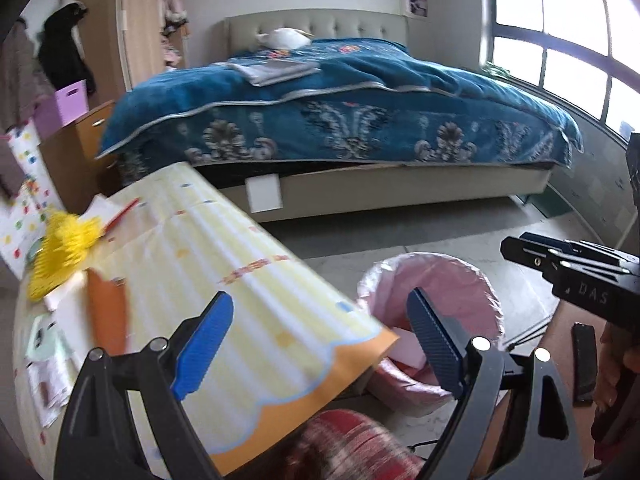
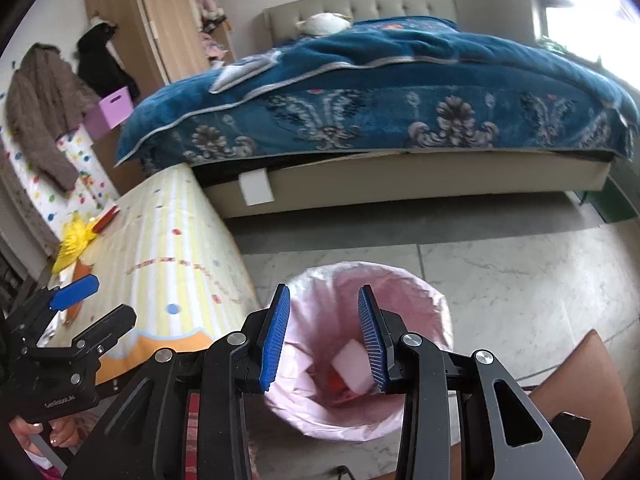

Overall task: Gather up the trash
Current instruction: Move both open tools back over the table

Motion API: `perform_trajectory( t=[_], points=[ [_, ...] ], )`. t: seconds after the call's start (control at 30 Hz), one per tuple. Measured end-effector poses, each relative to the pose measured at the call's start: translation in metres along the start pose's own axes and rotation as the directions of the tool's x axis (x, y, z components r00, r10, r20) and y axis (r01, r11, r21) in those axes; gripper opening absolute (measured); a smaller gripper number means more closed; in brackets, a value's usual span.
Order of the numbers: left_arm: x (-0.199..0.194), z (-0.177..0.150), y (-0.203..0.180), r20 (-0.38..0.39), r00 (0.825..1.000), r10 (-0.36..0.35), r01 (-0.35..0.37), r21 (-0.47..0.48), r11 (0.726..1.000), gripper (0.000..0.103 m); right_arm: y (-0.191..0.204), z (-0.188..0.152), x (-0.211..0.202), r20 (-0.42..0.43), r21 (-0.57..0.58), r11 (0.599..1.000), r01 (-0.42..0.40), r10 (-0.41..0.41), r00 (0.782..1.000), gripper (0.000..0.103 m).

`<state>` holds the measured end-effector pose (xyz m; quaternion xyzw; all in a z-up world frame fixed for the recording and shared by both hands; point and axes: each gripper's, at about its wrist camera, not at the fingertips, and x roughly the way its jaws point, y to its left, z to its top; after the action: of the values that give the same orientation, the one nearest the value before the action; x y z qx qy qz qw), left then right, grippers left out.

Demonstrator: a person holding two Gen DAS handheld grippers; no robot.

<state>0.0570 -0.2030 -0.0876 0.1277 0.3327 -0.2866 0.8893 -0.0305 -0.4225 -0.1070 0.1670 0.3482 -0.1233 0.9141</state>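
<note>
Only rightward: white block [image 2: 352, 364] inside bin [image 2: 404, 280].

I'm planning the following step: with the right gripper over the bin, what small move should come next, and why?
Probably draw the right gripper back toward the table: its jaws stand open and empty above the bin, a white block already lies inside, and yellow scraps remain on the table.

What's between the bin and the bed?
Bare floor only, grey tiles, between the pink-lined bin and the bed. The right wrist view shows it best.
</note>
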Motion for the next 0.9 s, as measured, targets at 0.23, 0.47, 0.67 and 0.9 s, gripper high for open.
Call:
perform_trajectory(
  t=[0.23, 0.47, 0.67, 0.9],
  points=[
    [-0.040, -0.020, 0.046, 0.018, 0.993, 0.121, -0.119, -0.061, 0.991, 0.087, 0.057, 0.002, -0.005, -0.009, -0.099, 0.992, -0.082, 0.082, 0.997, 0.037],
    [-0.079, -0.045, 0.104, 0.016, 0.973, 0.230, -0.224, -0.166, 0.960, 0.087, 0.128, 0.000, -0.008, -0.025, -0.212, 0.964, -0.163, 0.162, 0.987, 0.037],
    [-0.101, -0.066, 0.154, -0.003, 0.953, 0.303, -0.293, -0.263, 0.919, 0.087, 0.183, -0.001, -0.007, -0.051, -0.301, 0.930, -0.211, 0.205, 0.977, 0.045],
    [-0.118, -0.079, 0.214, -0.033, 0.913, 0.406, -0.390, -0.354, 0.850, 0.094, 0.244, -0.004, 0.001, -0.083, -0.379, 0.887, -0.264, 0.252, 0.964, 0.059]
  ],
)
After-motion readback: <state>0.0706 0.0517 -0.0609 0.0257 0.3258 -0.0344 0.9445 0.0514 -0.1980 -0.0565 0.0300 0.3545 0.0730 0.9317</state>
